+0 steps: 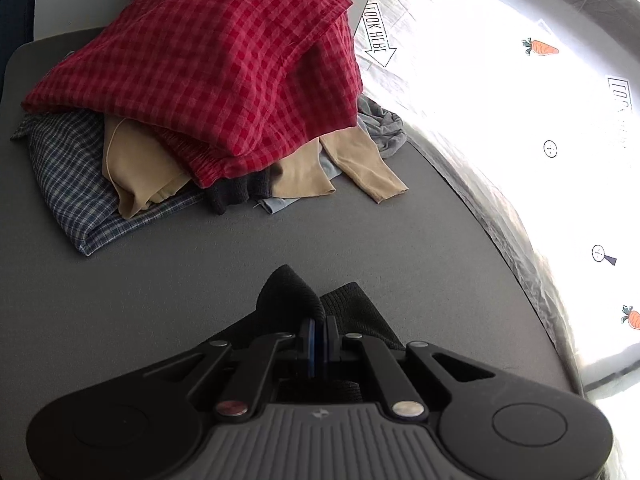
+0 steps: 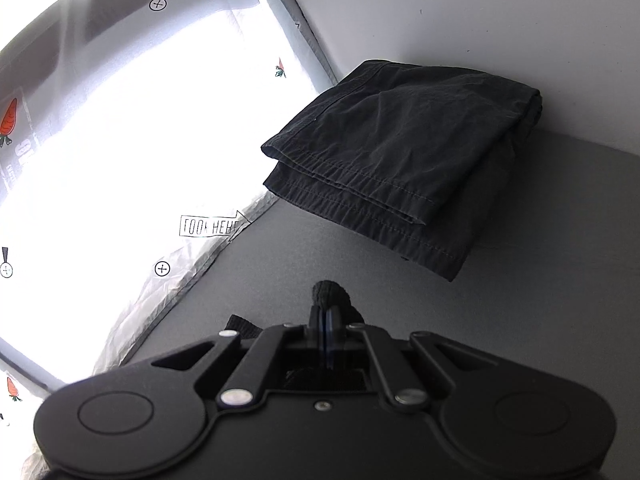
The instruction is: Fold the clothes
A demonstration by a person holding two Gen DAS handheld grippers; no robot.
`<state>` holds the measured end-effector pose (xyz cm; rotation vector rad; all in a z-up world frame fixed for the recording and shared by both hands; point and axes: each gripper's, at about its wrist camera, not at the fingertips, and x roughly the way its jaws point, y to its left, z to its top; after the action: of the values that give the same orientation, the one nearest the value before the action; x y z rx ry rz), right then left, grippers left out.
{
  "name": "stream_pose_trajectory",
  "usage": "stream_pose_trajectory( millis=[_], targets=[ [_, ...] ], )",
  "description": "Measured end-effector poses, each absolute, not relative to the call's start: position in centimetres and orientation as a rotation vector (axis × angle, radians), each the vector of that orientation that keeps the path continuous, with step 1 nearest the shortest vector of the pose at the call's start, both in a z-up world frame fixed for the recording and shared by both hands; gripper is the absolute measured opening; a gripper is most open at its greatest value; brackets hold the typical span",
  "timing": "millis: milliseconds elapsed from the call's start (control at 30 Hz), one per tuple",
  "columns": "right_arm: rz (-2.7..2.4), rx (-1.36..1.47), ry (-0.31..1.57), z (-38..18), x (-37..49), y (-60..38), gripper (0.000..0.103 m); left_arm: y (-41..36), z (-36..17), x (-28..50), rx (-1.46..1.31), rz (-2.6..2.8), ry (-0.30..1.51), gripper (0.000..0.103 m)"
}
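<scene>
My left gripper (image 1: 319,322) is shut on a black knit garment (image 1: 288,292), which bunches up ahead of the closed fingers low over the grey table (image 1: 140,280). In the right wrist view my right gripper (image 2: 326,314) is likewise shut on a black knit fold (image 2: 330,294) that pokes out past its tips. A heap of unfolded clothes lies beyond the left gripper: a red checked garment (image 1: 216,64) on top, a blue plaid shirt (image 1: 68,176) and a tan garment (image 1: 136,168) under it. Folded black shorts (image 2: 400,160) lie ahead of the right gripper, against the wall.
A bright window with clear film (image 1: 500,128) runs along the table's edge, printed with carrots and "LOOK HERE" arrows (image 2: 210,226). A white wall (image 2: 480,12) stands behind the folded shorts. Grey table surface (image 2: 540,300) stretches between the gripper and the shorts.
</scene>
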<state>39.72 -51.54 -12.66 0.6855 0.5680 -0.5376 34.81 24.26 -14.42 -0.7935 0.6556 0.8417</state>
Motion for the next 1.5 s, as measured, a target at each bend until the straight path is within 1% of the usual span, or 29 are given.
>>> stream_pose_trajectory(
  millis=[233,400,467,533,567,600,667,733,800,867,967,1200,1267,1300,1333,1433,1500],
  targets=[
    [-0.510,0.561,0.676,-16.1,51.7,-49.4,0.002,25.4,-16.1,40.6,-0.757,0.851,0.697,0.004],
    [-0.474,0.516,0.740,-18.4,57.3,-48.3,0.002,26.4,-17.6,43.2,-0.724,0.853,0.743,0.004],
    [-0.456,0.462,0.782,-19.3,59.1,-47.6,0.002,26.6,-18.4,44.0,-0.714,0.863,0.763,0.005],
    [-0.433,0.415,0.823,-20.2,60.6,-47.0,0.003,26.6,-19.0,44.5,-0.701,0.878,0.766,0.009],
    [-0.421,0.405,0.819,-20.4,60.9,-46.8,0.003,26.6,-18.9,44.6,-0.690,0.883,0.758,0.010],
    [-0.415,0.399,0.804,-20.3,61.0,-46.6,0.004,26.6,-18.5,44.6,-0.678,0.883,0.744,0.010],
    [-0.412,0.380,0.761,-19.6,60.7,-46.3,0.010,26.5,-17.8,44.5,-0.652,0.881,0.720,0.011],
    [-0.415,0.358,0.715,-18.4,60.0,-46.2,0.019,26.1,-16.8,44.3,-0.597,0.868,0.708,0.013],
    [-0.408,0.354,0.690,-17.5,58.5,-46.2,0.019,25.3,-15.9,44.1,-0.548,0.836,0.708,0.017],
    [-0.403,0.354,0.682,-17.0,57.0,-46.4,0.019,24.2,-15.3,43.8,-0.519,0.793,0.716,0.027],
    [-0.396,0.361,0.696,-17.1,55.0,-46.1,0.023,21.1,-14.9,43.4,-0.467,0.706,0.746,0.035],
    [-0.388,0.486,0.752,-20.2,51.0,-46.1,0.025,11.4,-17.7,45.6,-0.292,0.401,0.931,0.039],
    [-0.384,0.527,0.753,-20.9,50.5,-46.4,0.030,9.4,-18.6,46.5,-0.244,0.343,0.968,0.041],
    [-0.373,0.549,0.747,-21.2,50.5,-46.5,0.035,8.7,-19.0,46.9,-0.222,0.324,0.987,0.042],
    [-0.368,0.563,0.742,-21.6,50.8,-46.6,0.036,7.9,-19.4,47.3,-0.200,0.305,1.006,0.043],
    [-0.377,0.559,0.731,-22.3,51.5,-46.8,0.036,6.9,-20.1,48.1,-0.161,0.285,1.036,0.048],
    [-0.389,0.502,0.727,-22.5,51.9,-46.6,0.036,6.6,-20.5,48.4,-0.146,0.283,1.046,0.050]
  ],
)
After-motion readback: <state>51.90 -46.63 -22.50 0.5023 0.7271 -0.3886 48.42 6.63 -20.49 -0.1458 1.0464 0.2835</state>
